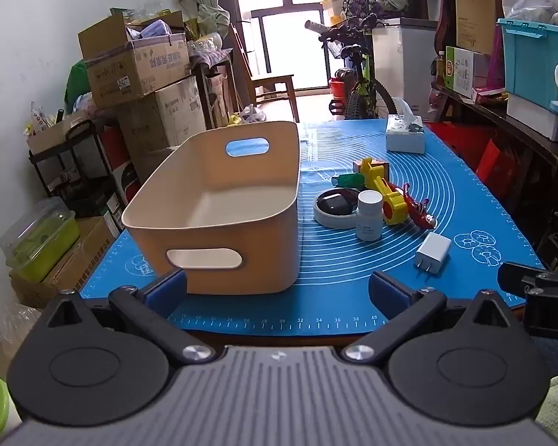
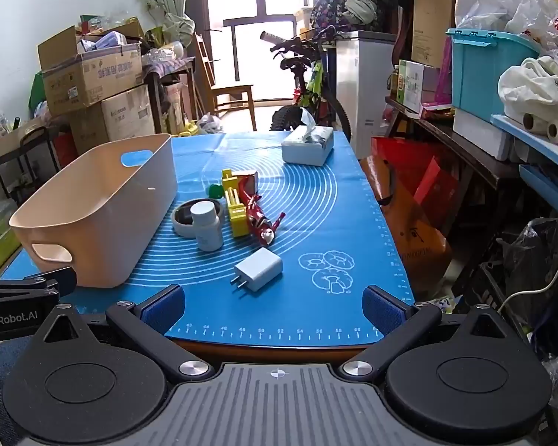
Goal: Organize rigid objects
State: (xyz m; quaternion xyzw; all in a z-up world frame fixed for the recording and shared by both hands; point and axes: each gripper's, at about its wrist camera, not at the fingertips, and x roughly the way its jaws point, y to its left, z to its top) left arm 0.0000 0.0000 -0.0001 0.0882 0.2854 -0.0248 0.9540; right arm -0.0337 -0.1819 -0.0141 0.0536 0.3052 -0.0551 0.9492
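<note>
A beige plastic bin (image 1: 219, 260) (image 2: 93, 230) with cut-out handles stands empty on the left of the blue mat (image 1: 353, 271) (image 2: 316, 200). To its right lie a white pill bottle (image 1: 369, 215) (image 2: 206, 226), a tape roll (image 1: 329, 219) (image 2: 180, 223), a yellow plastic toy (image 1: 385, 189) (image 2: 236, 204), a red figure (image 1: 420, 210) (image 2: 258, 219), a green piece (image 1: 348, 180) (image 2: 215, 189) and a white charger plug (image 1: 432, 252) (image 2: 258, 269). My left gripper (image 1: 277, 288) hovers open at the mat's near edge, in front of the bin. My right gripper (image 2: 273, 306) hangs open just short of the charger.
A tissue box (image 1: 405, 133) (image 2: 308, 145) sits at the mat's far end. Stacked cardboard boxes (image 1: 141, 70) line the left wall; a bicycle (image 1: 357, 85) stands behind the table. A cluttered shelf with a teal crate (image 2: 487, 70) runs along the right.
</note>
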